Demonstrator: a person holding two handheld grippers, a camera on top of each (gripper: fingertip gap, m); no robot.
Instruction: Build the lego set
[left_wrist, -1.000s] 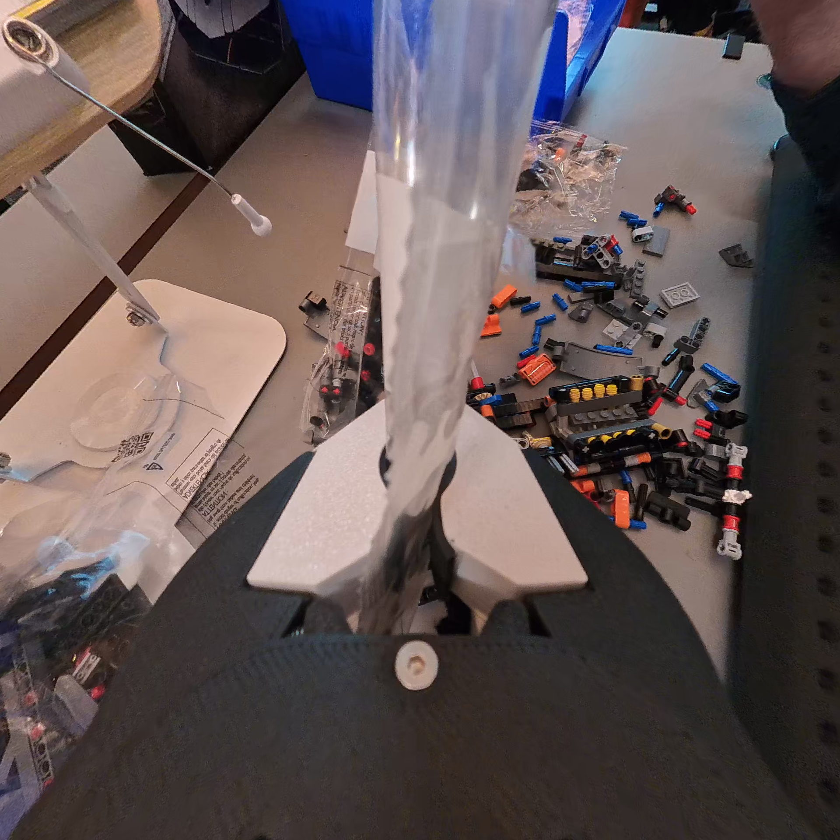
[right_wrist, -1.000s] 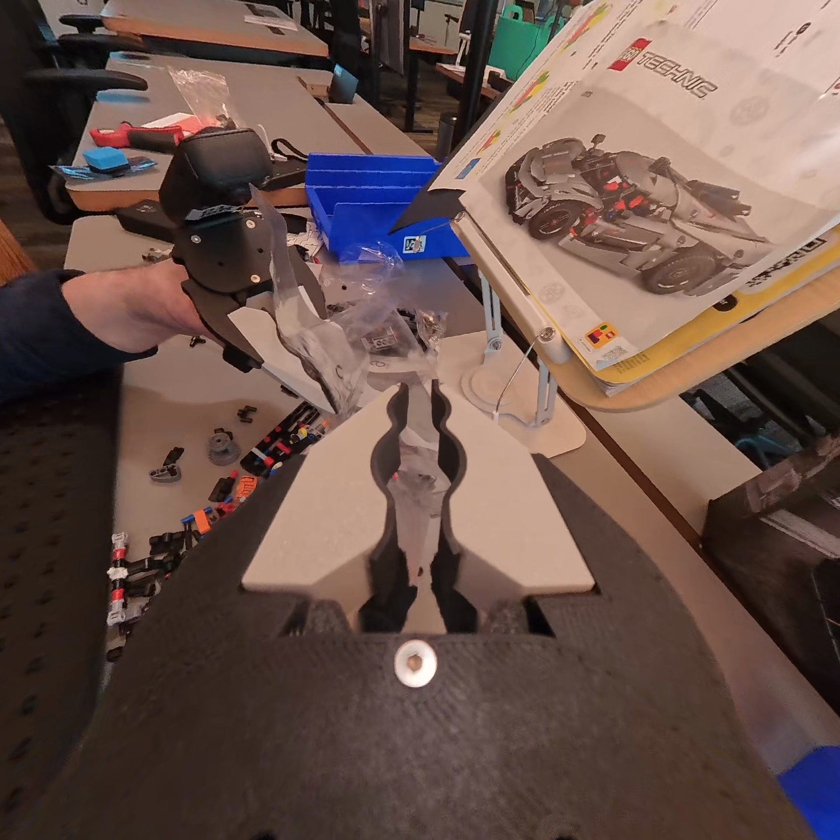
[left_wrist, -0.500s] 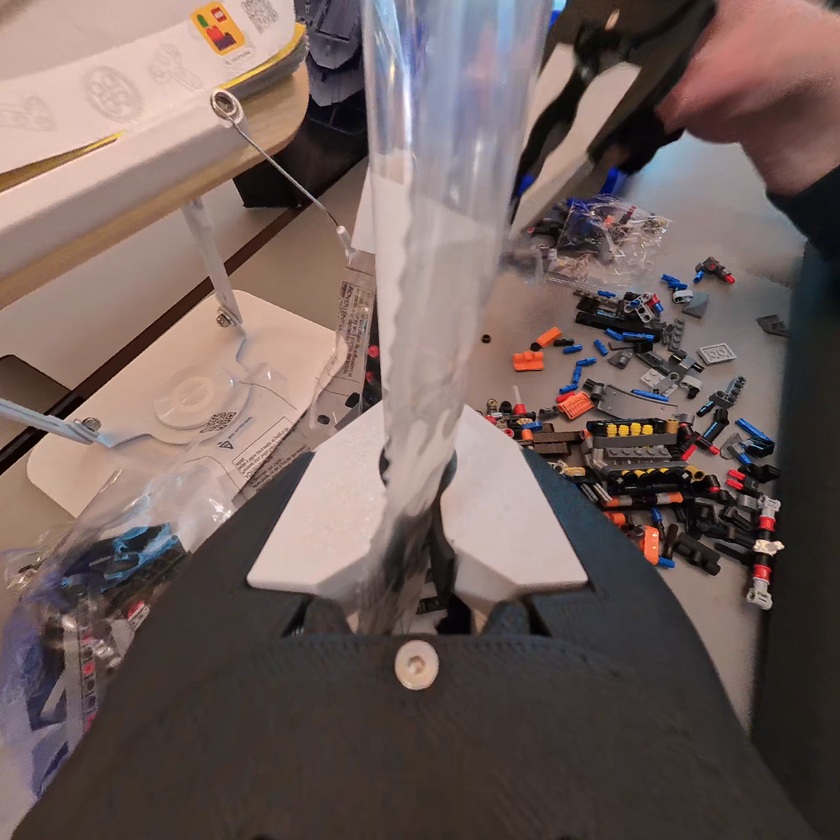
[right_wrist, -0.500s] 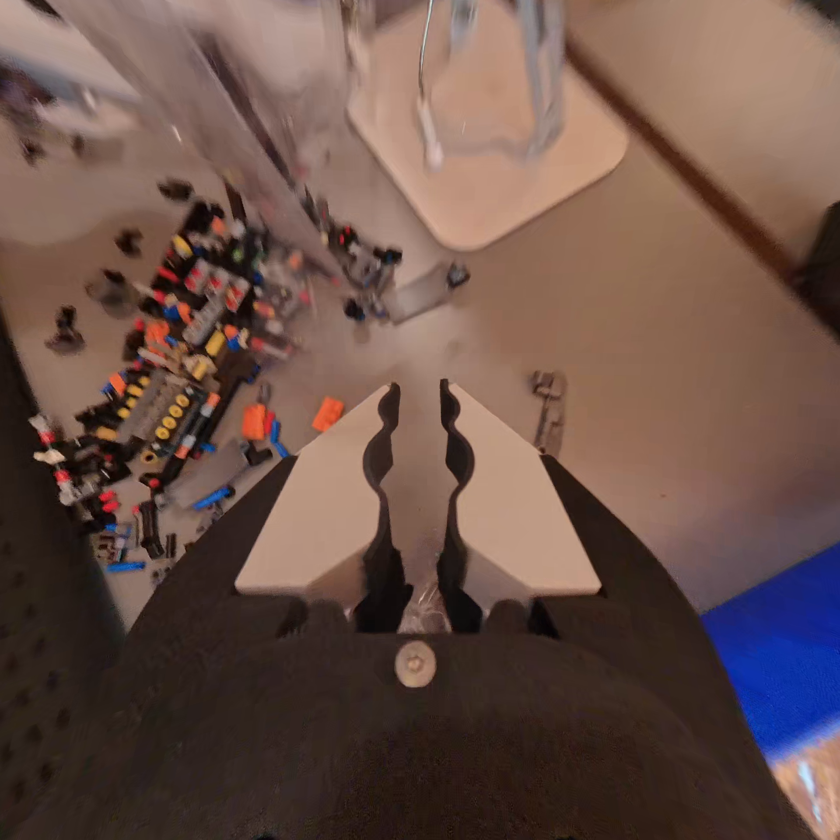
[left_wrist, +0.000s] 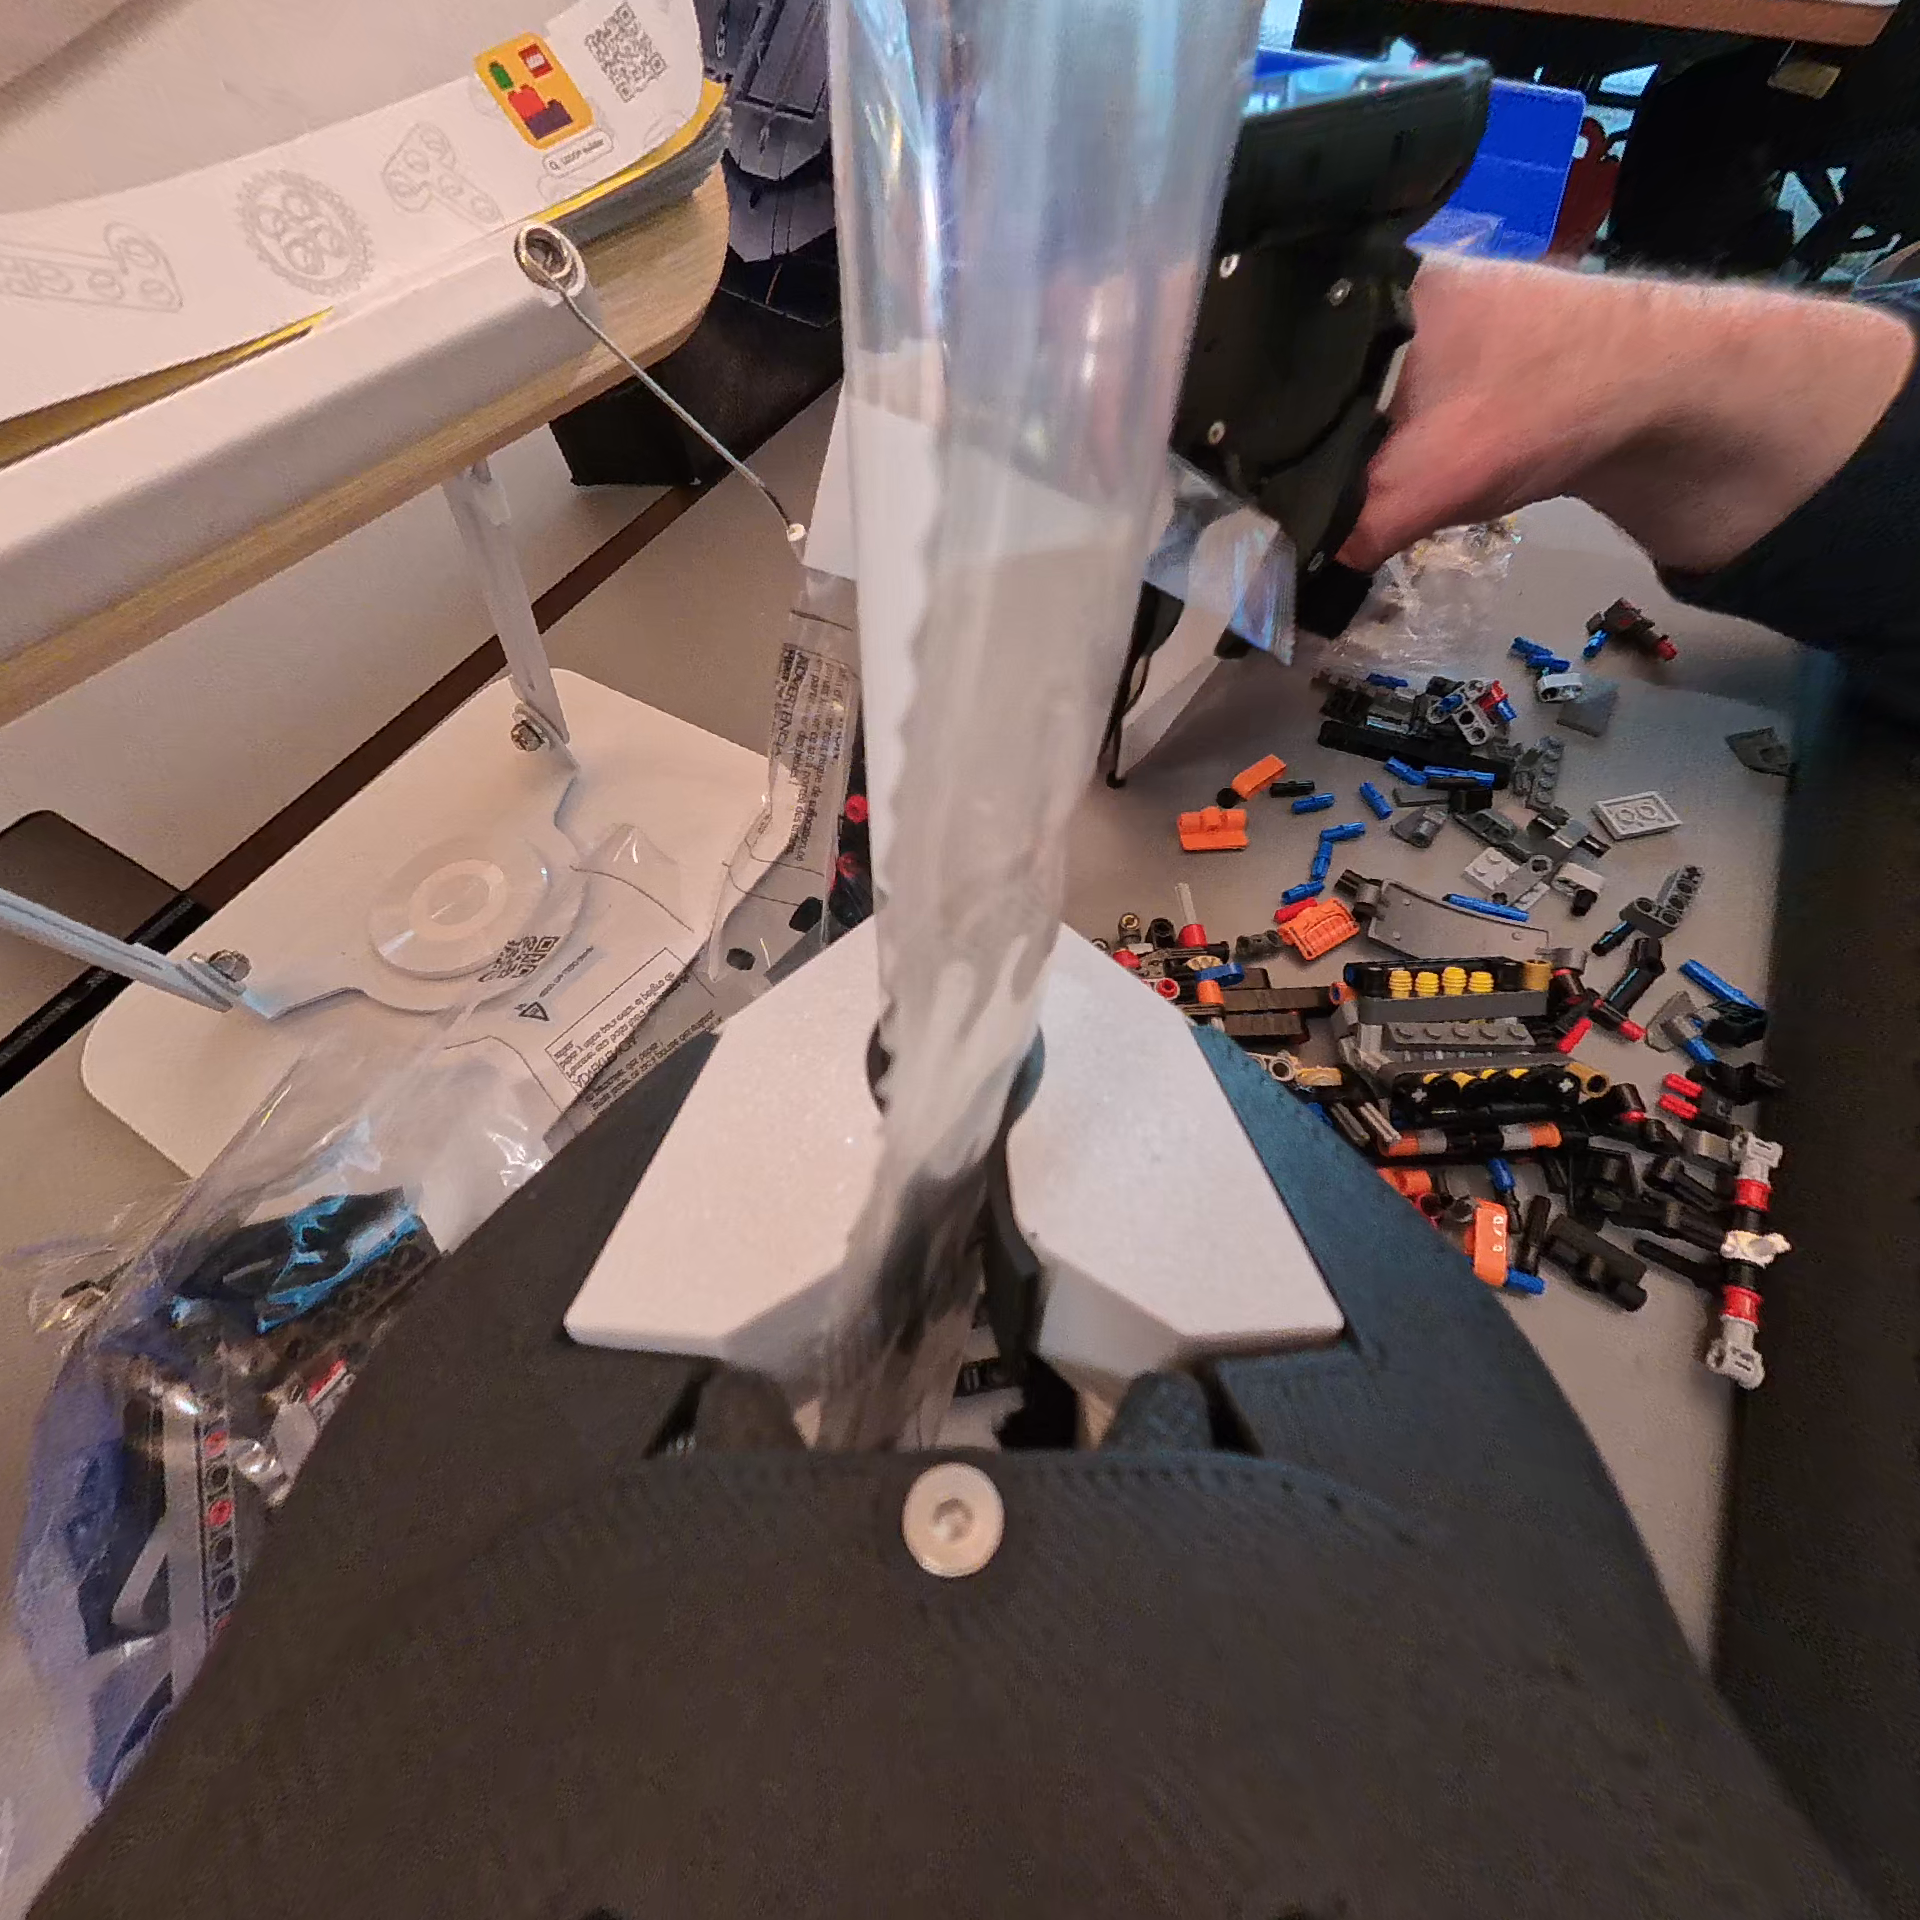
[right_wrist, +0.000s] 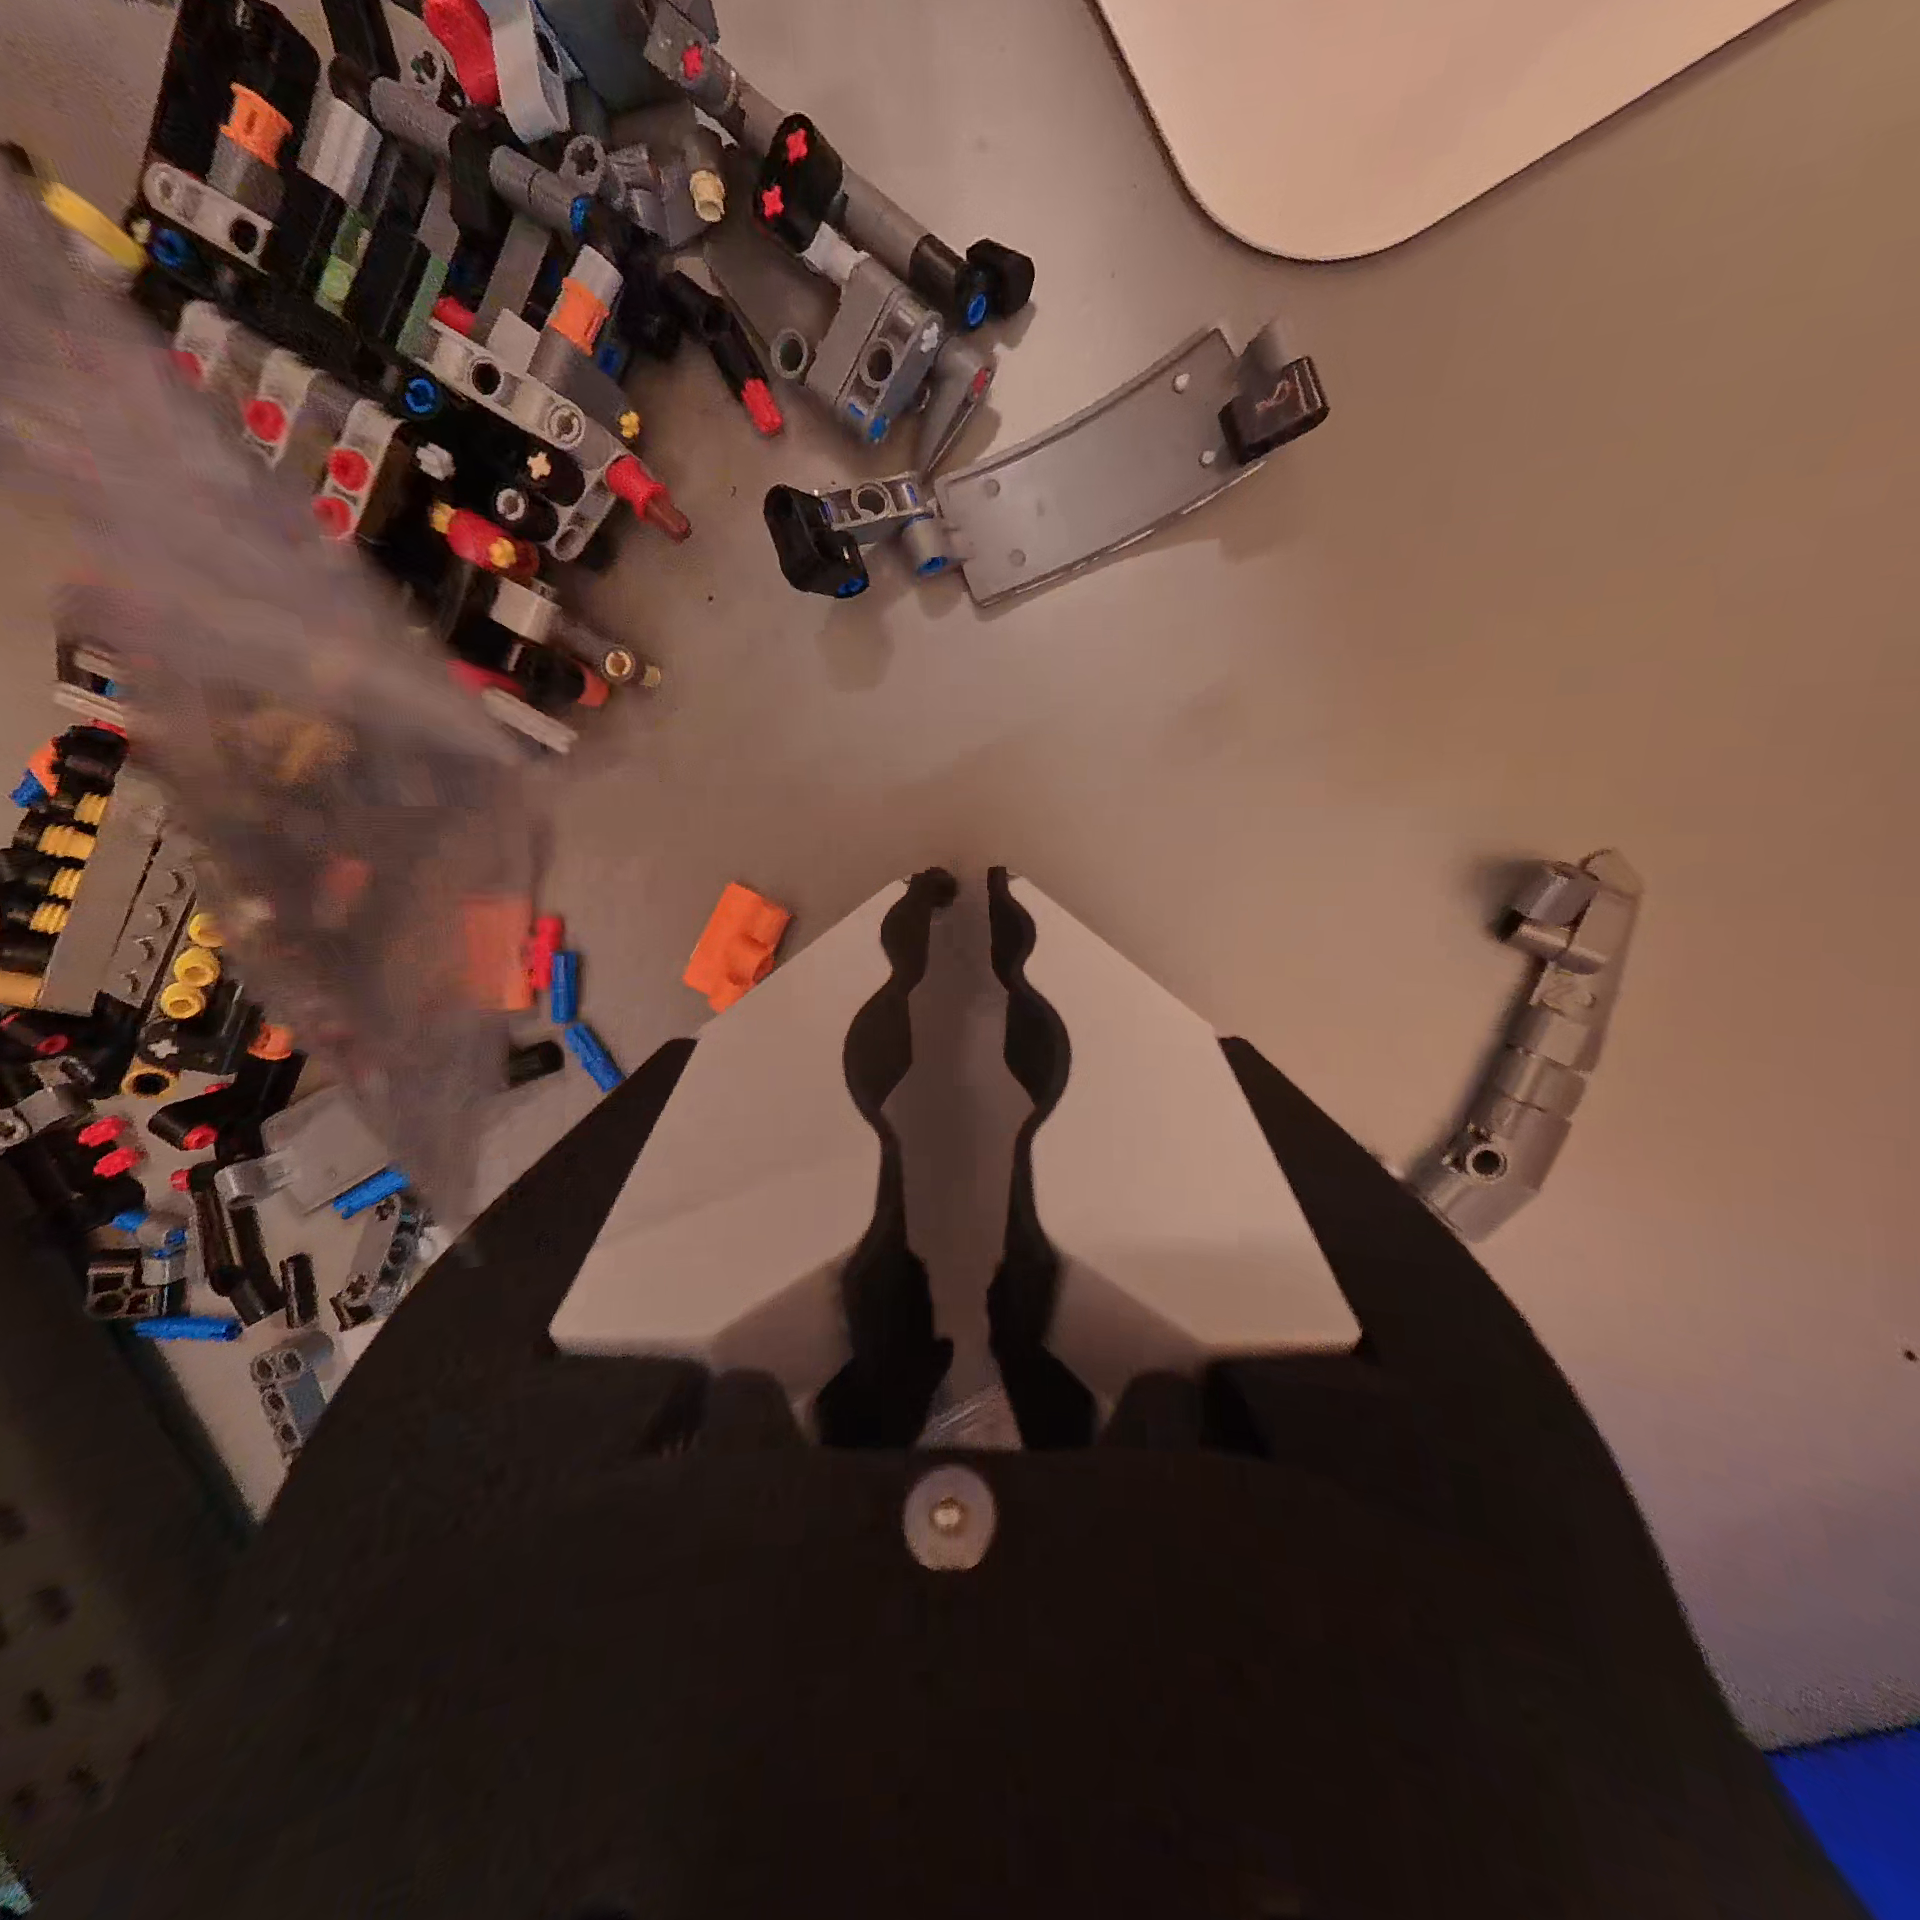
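Observation:
My left gripper (left_wrist: 956, 987) is shut on a clear plastic bag (left_wrist: 1018, 416) that stretches upward from its fingers. The same bag shows as a blur in the right wrist view (right_wrist: 260, 675). My right gripper (right_wrist: 961, 883) points down, close above the table, with its jaws almost together and a scrap of clear plastic (right_wrist: 966, 1418) pinched deep between them. In the left wrist view, a hand holds the right gripper (left_wrist: 1143, 727) beyond the bag. An orange brick (right_wrist: 738, 945) lies just left of the right fingertips. Loose Lego pieces (left_wrist: 1455, 1039) cover the table.
A stand with the instruction booklet (left_wrist: 312, 208) rises at the left on a white base (left_wrist: 416, 935). Sealed bags of parts (left_wrist: 208, 1351) lie at the near left. A grey curved panel (right_wrist: 1091, 478) and a grey curved beam (right_wrist: 1538, 1039) lie apart from the pile. Blue bins (left_wrist: 1517, 156) stand at the back. The gap from one gripper's tips to the other's is roughly 20 cm. It is some 4 cm from my right tips to the orange brick (right_wrist: 738, 945). It is also in sight in the left wrist view (left_wrist: 1210, 825).
My right gripper came away from the bag it shared with the left and swung down low over the table. My left gripper tilted up, still holding the bag.

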